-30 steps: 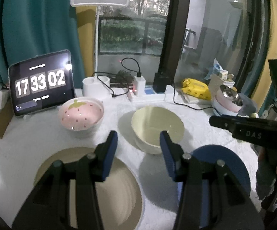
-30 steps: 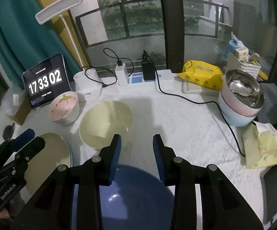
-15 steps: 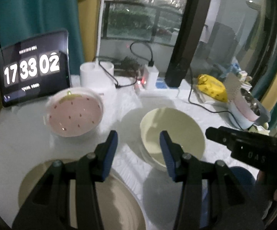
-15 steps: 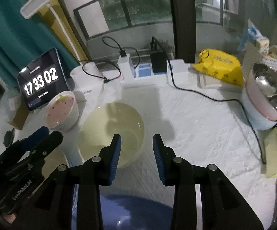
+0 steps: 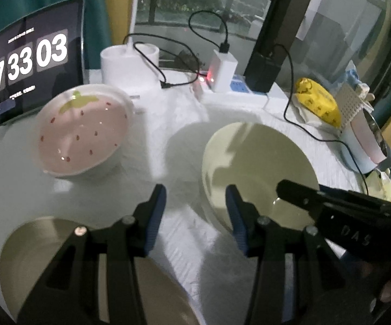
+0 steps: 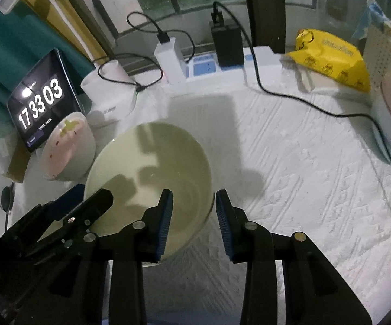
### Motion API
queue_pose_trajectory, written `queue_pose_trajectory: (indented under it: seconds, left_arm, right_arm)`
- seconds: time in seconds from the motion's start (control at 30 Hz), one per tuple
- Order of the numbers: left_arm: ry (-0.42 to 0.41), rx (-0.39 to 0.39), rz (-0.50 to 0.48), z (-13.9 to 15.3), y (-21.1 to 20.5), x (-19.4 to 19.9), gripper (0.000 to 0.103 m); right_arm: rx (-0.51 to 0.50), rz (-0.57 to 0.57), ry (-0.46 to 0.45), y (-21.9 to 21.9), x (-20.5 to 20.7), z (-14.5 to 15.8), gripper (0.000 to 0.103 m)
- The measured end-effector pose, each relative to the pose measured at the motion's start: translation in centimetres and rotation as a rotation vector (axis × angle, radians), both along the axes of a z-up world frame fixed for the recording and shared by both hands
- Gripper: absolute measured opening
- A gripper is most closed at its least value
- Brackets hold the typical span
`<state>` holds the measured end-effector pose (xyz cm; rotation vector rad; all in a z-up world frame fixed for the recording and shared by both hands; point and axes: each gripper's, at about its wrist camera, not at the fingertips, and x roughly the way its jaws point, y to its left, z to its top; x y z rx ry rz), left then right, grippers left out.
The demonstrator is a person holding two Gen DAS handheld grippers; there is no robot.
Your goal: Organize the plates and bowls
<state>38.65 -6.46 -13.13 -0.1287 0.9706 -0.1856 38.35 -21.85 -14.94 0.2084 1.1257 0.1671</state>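
Observation:
A pale yellow-green bowl (image 5: pixel 257 168) (image 6: pixel 146 168) stands on the white cloth in the middle. My left gripper (image 5: pixel 196 212) is open, and the bowl's left rim shows between its blue pads. My right gripper (image 6: pixel 194 212) is open too, with the bowl's right rim showing between its fingers; I cannot tell whether the pads touch it. Each gripper shows in the other's view, the right gripper (image 5: pixel 330 208) and the left gripper (image 6: pixel 73 214). A pink strawberry bowl (image 5: pixel 83 132) (image 6: pixel 68 146) sits to the left. A beige plate (image 5: pixel 32 257) lies under the left gripper.
A tablet clock (image 5: pixel 30 62) leans at the back left beside a white lamp base (image 5: pixel 129 62). A power strip with chargers (image 6: pixel 222 43) and cables runs along the window. A yellow packet (image 6: pixel 330 54) and stacked bowls (image 5: pixel 366 140) stand at the right.
Both grippers have come forward and down onto the pale bowl, which now looms large. The blue plate has slipped out of view below them.

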Motion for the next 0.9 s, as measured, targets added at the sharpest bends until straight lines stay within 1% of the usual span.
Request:
queue_pose_trajectory:
  seconds: [0.1,0.2,0.3,0.33,0.43,0.6,0.73,0.9]
  left_arm:
    - [0.006,0.005,-0.025,-0.3,-0.6,0.1,0.047]
    - [0.005,0.004,-0.049,-0.5,-1.1,0.1,0.046]
    - [0.004,0.002,-0.078,-0.5,-1.6,0.0,0.038]
    - [-0.001,0.015,-0.079,-0.4,-1.8,-0.1,0.037]
    - [-0.002,0.014,-0.072,-0.3,-1.7,-0.2,0.033]
    - [-0.007,0.022,-0.068,-0.2,-1.6,-0.6,0.032]
    - [-0.015,0.01,-0.065,0.1,-1.4,-0.9,0.032]
    - [-0.064,0.026,-0.061,1.3,-1.5,-1.7,0.032]
  right_arm:
    - [-0.021,0.01,-0.001,0.1,0.0,-0.3,0.027]
    - [-0.025,0.02,-0.008,0.0,0.0,-0.6,0.025]
    - [-0.037,0.033,-0.017,0.2,0.0,-0.5,0.024]
    - [-0.044,0.033,-0.02,0.3,0.0,-0.4,0.023]
    - [-0.049,0.031,-0.025,0.3,-0.1,-0.3,0.021]
    - [-0.055,0.026,-0.041,0.2,-0.5,0.1,0.017]
    - [-0.055,0.025,-0.066,0.0,-0.9,0.9,0.014]
    - [-0.053,0.027,-0.096,0.0,-1.4,2.1,0.013]
